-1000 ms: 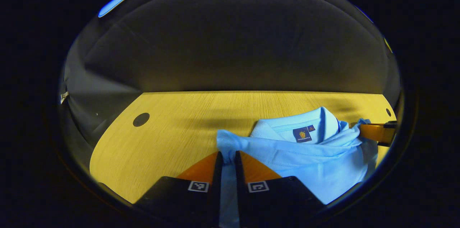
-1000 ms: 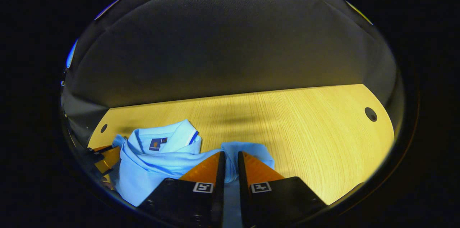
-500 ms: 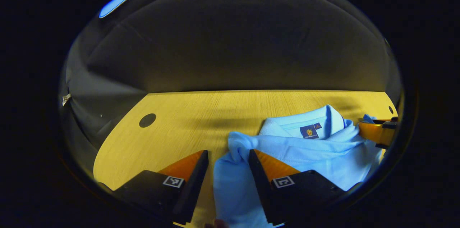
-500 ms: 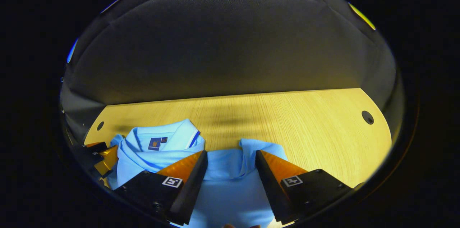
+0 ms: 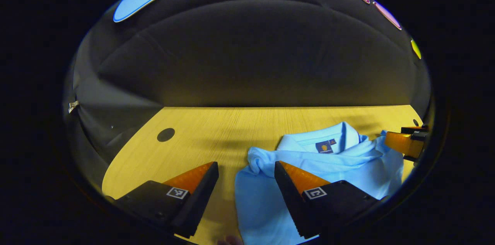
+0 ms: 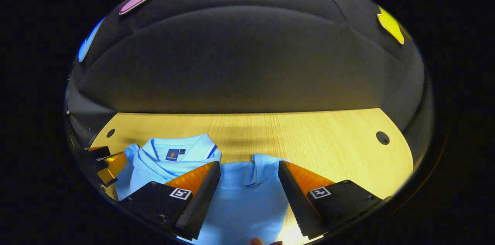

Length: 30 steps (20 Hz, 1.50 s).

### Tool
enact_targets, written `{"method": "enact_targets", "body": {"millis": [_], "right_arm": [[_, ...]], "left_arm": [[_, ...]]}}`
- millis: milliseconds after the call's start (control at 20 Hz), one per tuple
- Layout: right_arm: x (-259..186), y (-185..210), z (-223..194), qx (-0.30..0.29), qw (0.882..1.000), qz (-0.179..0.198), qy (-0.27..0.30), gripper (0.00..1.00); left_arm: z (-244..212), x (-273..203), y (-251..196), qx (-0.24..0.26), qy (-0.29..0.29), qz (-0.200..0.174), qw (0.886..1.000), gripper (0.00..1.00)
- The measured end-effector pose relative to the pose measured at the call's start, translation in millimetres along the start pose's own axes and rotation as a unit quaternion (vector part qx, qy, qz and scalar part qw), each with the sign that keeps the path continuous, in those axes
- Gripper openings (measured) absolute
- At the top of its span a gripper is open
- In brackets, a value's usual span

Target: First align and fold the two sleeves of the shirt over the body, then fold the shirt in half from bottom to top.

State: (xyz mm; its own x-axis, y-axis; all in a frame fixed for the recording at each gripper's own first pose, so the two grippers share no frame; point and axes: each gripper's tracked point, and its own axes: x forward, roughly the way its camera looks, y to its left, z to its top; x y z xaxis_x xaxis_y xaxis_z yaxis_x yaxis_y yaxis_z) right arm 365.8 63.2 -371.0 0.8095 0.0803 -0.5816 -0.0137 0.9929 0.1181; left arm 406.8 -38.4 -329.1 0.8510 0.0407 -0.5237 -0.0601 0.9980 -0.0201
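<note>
1. Lying on the table (image 5: 193, 136), the shirt (image 5: 332, 164) sits toward the near edge with its collar (image 6: 181, 148) pointing at the far edge; its long axis runs across, from one gripper to the other.
2. The left gripper (image 5: 246, 169) stands at the shirt's left end, jaws wide apart, holding nothing; bunched cloth lies between and just ahead of its fingers.
3. The right gripper (image 6: 249, 167) stands at the opposite end, jaws equally wide, also empty, with a fold of cloth between its fingers.
4. Each gripper is nearest its own end of the shirt, so neither needs to cross over.
5. Change from 1.0 s ago: both grippers were then clamped on the cloth; both have since let go and opened, and the cloth has settled on the table.
</note>
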Motion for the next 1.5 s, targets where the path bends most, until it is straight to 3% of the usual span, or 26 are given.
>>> {"method": "enact_targets", "body": {"millis": [300,650,750,950,1300,1500], "right_arm": [[-58.9,6.1,22.8,0.009,0.999,0.002,-0.040,0.94],[-149.6,2.5,46.1,0.002,0.996,-0.006,-0.088,0.94],[-187.0,7.4,48.1,0.005,0.995,-0.001,-0.104,0.94],[-250.2,11.5,49.7,0.003,0.992,0.014,-0.126,0.94],[-338.4,17.6,52.0,-0.038,0.984,0.047,-0.166,0.94],[-384.4,21.9,49.2,-0.048,0.980,0.056,-0.182,0.94]], "left_arm": [[28.7,-67.7,3.3,-0.011,-0.056,-0.007,0.998,0.93],[60.6,-184.5,10.6,-0.019,-0.125,-0.014,0.992,0.93],[58.0,-235.8,11.2,-0.016,-0.137,-0.018,0.990,0.93],[47.8,-293.3,11.0,-0.025,-0.139,-0.025,0.990,0.93],[50.3,-372.5,13.0,-0.007,-0.168,-0.036,0.985,0.93],[44.4,-413.0,0.7,0.009,-0.174,-0.060,0.983,0.93]]}}
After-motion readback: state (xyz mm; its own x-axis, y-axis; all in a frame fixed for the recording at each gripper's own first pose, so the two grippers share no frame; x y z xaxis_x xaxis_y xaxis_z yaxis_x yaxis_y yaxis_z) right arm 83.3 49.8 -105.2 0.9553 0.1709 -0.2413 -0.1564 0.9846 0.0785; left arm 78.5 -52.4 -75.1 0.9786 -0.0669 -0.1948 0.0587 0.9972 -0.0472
